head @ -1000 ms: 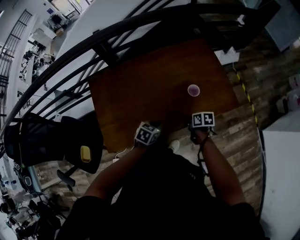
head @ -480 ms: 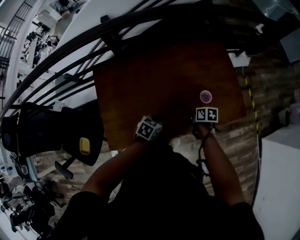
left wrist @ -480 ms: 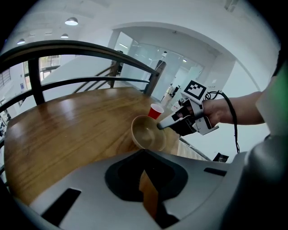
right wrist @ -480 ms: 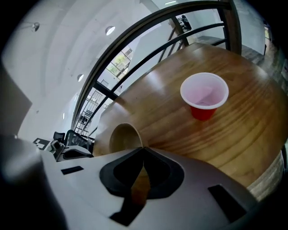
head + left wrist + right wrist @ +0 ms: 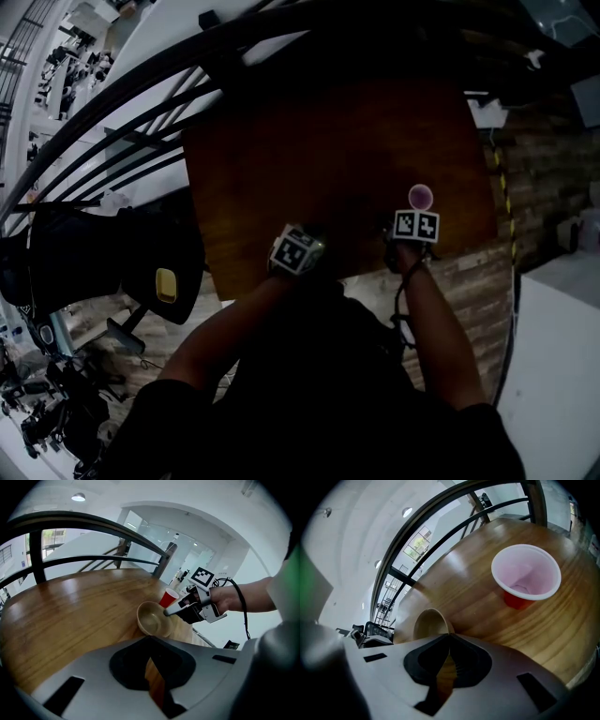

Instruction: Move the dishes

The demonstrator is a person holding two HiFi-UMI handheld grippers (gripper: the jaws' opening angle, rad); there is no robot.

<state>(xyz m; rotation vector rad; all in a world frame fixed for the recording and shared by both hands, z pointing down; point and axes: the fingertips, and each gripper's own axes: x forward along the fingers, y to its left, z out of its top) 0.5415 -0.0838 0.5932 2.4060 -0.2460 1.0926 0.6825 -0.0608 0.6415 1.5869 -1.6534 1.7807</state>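
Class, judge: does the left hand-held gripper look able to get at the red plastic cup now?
Probably not directly: the tan round bowl and the right hand-held gripper at its rim sit between the left hand-held gripper and the red plastic cup.

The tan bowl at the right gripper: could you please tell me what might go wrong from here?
1. The right gripper seems to pinch the tan round bowl only at its rim, and the bowl is tilted, so it may slip and drop onto the brown wooden table.
2. The red plastic cup stands upright close beside that gripper, so swinging the bowl sideways could knock it over.
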